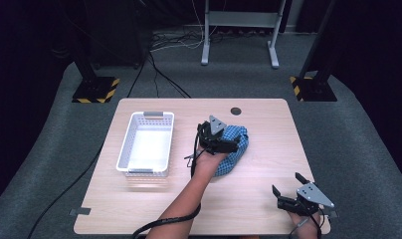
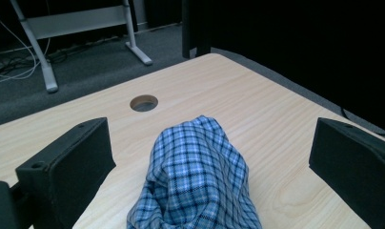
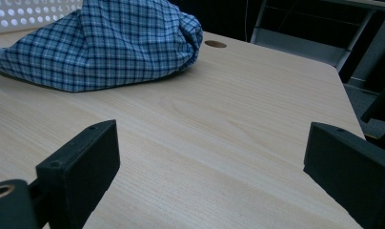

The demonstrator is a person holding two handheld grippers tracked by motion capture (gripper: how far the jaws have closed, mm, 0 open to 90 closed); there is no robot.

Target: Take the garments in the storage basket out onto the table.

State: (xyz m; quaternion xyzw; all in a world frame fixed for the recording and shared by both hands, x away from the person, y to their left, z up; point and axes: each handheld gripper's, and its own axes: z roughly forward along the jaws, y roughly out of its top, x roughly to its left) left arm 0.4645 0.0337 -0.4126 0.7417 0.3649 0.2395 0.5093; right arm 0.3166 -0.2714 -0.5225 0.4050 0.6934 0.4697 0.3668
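Cloth, blue checked and bunched, is located right of centre on the counter, well apart from the white basket. The left claw is positioned over the cloth, jaws spread on either side; contact apparently is not made. The right claw is held spread near the front right corner, gripping nothing.
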